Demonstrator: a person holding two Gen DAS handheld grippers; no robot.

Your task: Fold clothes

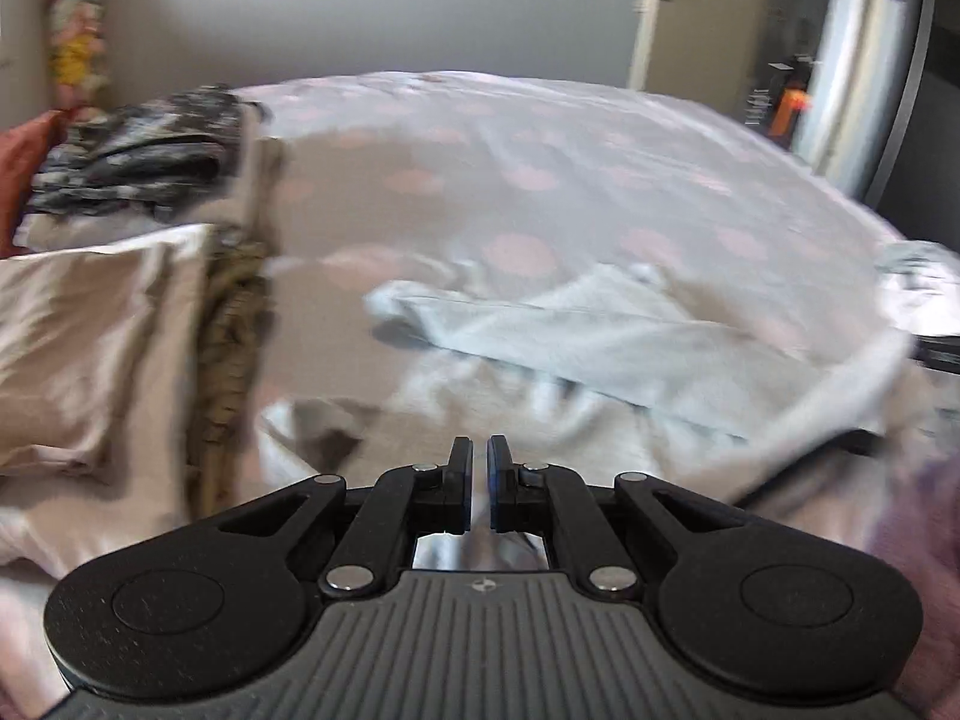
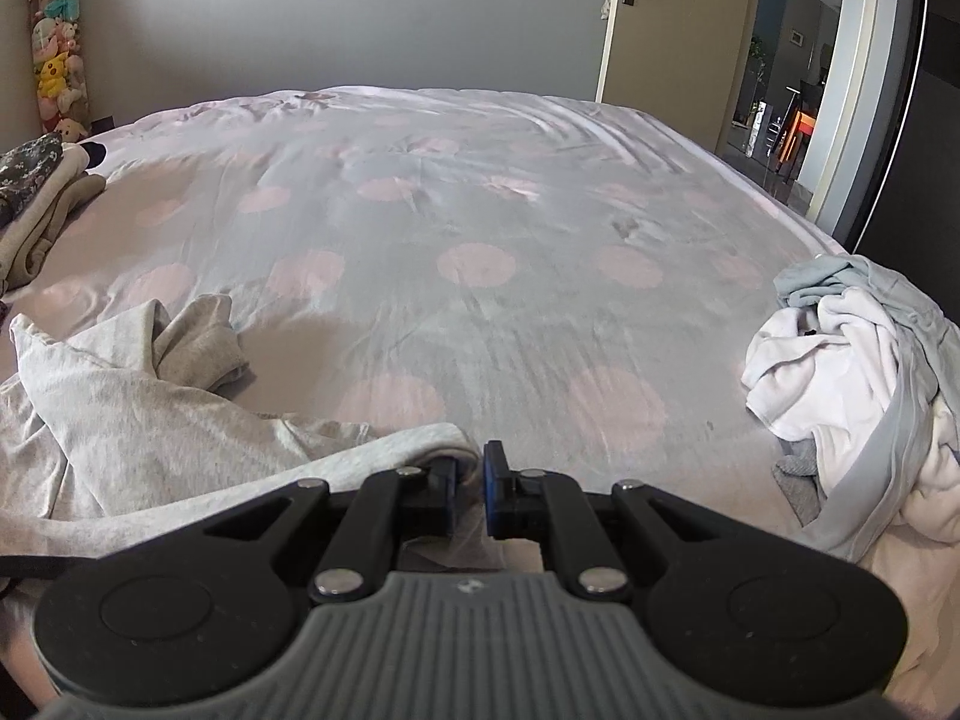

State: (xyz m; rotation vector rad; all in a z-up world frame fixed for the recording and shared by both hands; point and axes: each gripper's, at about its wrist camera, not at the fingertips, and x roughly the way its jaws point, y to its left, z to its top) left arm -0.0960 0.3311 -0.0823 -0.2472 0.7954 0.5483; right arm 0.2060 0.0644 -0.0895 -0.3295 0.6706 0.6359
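Between the right tool's [image 2: 472, 468] jaws: grey garment [image 2: 180, 420].

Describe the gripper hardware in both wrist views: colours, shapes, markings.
Same build on both. Left gripper and right gripper: black linkage arms with silver pivot pins, two round black housings, a ribbed grey centre body bearing a small round emblem. Fingers are black with blue pads. No cables visible.

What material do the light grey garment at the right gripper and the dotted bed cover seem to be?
Light grey garment: probably soft jersey knit, matte, with a heathered speckle and limp folds. Pink-dotted bed cover: seemingly thin woven cotton, smooth with fine creases and a slight sheen.
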